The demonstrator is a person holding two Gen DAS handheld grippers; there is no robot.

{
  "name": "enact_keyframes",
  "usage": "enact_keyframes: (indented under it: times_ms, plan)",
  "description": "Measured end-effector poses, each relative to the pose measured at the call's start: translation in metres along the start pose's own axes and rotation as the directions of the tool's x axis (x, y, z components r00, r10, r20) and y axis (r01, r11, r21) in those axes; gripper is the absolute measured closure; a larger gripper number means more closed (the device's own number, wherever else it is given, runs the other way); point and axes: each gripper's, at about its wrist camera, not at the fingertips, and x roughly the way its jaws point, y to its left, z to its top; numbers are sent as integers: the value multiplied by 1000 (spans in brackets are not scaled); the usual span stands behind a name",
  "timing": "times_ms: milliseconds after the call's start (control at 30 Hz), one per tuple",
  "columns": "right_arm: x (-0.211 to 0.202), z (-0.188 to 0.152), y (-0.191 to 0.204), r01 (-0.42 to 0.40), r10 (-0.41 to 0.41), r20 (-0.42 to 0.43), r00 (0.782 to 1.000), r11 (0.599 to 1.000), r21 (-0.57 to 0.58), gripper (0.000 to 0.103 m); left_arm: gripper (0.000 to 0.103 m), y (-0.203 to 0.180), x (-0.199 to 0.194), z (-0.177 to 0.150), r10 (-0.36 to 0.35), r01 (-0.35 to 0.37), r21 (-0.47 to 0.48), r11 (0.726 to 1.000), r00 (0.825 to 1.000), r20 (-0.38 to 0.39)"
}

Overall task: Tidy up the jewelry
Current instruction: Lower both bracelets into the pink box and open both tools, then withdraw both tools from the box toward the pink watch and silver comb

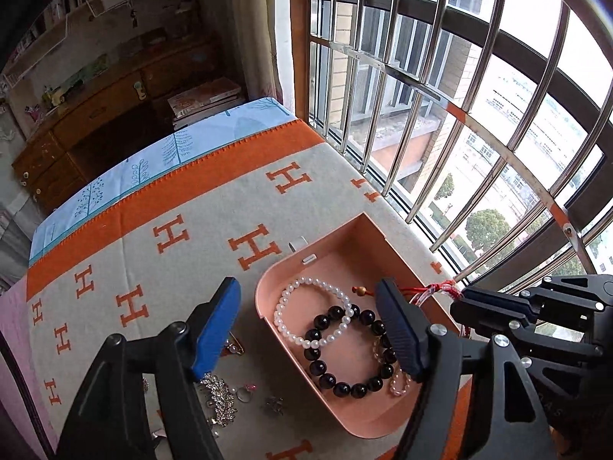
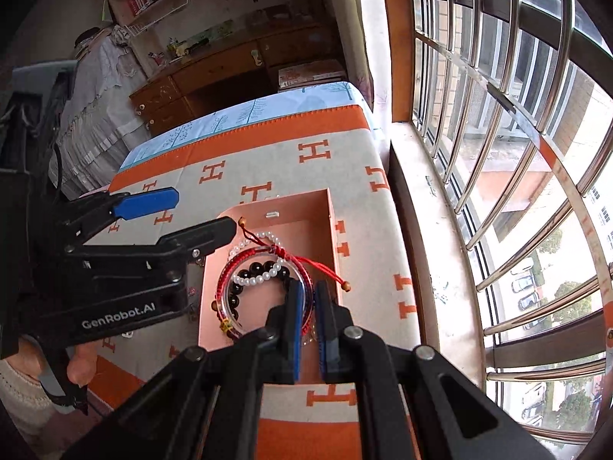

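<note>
Red cord and clear glass lie nearest the right wrist camera: the right claw (image 2: 306, 306) is clenched on the rim of a red-wrapped bangle (image 2: 245, 264), holding it over the pink box (image 2: 331, 230). Whether the bangle already rests on the pieces beneath or hangs just above them, I cannot tell. Its red tie cords trail off toward the box's right wall, ending in a small wooden bead.

Below it in the box lie a black bead bracelet (image 1: 345, 349), a white pearl bracelet (image 1: 310, 314) overlapping it, and a small pinkish bead ring (image 1: 400, 381) near the right fingertip of the left claw (image 1: 306, 326). That claw is released, fingers spread wide and grasping nothing, hovering over the box's near-left edge.

To the left of the box, loose on the orange-and-cream H-patterned cloth (image 1: 126, 264) covering the desk, are the pieces not yet put away: a rhinestone leaf brooch (image 1: 220, 395), a small ring (image 1: 245, 393), a little sparkly stud or charm (image 1: 274, 404), and something gold partly hidden behind the left finger.

By my reckoning the job is a little over half done: three pieces are stowed, the bangle about to be the fourth, and at least four small items wait outside. The box lid, if any, is out of view. Beyond the desk are a window with metal bars (image 1: 452, 122) and a wooden cabinet.
</note>
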Motion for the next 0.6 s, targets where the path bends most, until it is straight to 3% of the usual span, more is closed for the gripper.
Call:
enact_keyframes:
  times_ms: [200, 333, 433, 600]
  plan:
    - [26, -5, 13, 2, -6, -67, 998, 998, -58, 97, 31, 12, -19, -14, 31, -30, -19, 999, 999, 29]
    - [41, -8, 21, 25, -36, -115, 993, 995, -97, 95, 21, 26, -33, -32, 52, -49, -53, 997, 997, 56]
    - [45, -9, 25, 50, -64, -122, 990, 992, -119, 95, 16, 39, -44, -44, 58, -53, -86, 995, 997, 59]
    - [37, -8, 29, 33, -46, -113, 993, 993, -116, 95, 12, 62, -71, -63, 96, -86, -123, 989, 992, 82]
